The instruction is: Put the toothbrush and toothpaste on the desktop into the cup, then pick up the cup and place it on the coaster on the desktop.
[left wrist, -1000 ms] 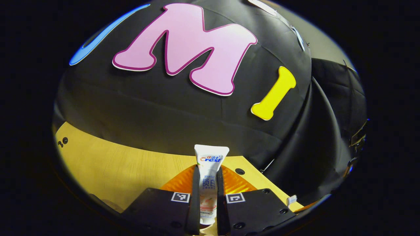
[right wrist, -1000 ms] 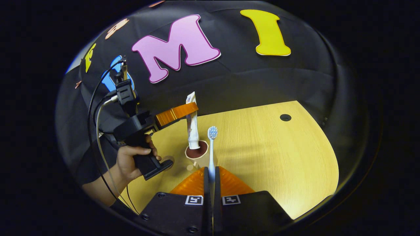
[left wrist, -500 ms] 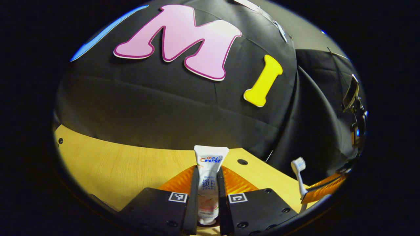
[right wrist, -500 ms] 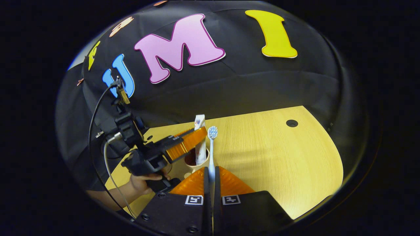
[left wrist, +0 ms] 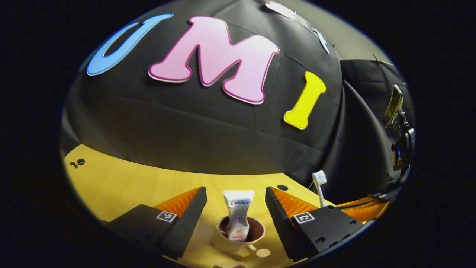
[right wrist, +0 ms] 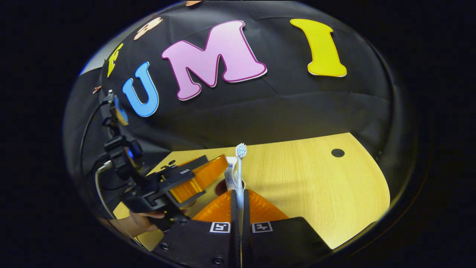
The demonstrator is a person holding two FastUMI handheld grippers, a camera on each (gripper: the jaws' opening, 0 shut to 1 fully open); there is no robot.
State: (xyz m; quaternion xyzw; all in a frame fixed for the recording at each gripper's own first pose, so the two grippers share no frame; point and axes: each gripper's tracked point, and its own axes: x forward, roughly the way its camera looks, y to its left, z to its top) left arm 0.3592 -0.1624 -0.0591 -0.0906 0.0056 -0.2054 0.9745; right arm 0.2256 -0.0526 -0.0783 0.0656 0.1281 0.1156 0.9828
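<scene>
From the left gripper view I see my left hand-held gripper (left wrist: pixel 235 208) with its fingers spread wide apart, nothing between them but air. Straight ahead in that gap the toothpaste (left wrist: pixel 238 215) stands upright inside the cup (left wrist: pixel 238 238), its flat crimped end up, touching neither finger. The cup sits on the bench (left wrist: pixel 122 182); a small pale round spot lies just beside its base, and I cannot tell what it is.

In the right gripper view my right hand-held gripper (right wrist: pixel 240 203) is clamped together on the toothbrush (right wrist: pixel 240 171), which rises upright from between the fingers with its bristle head up. The cup's rim (right wrist: pixel 223 186) shows just beyond the fingertips, slightly left of the brush handle, with the toothpaste poking out of it. The left hand-held gripper sits close at the cup's left, a hand (right wrist: pixel 139 219) wrapped on its grip near the bench's near edge.

To the right of the cup the bench lies open all the way to its curved edge, marked only by a small dark hole (right wrist: pixel 337 152). The far edge meets the black cloth wall not far behind the cup
</scene>
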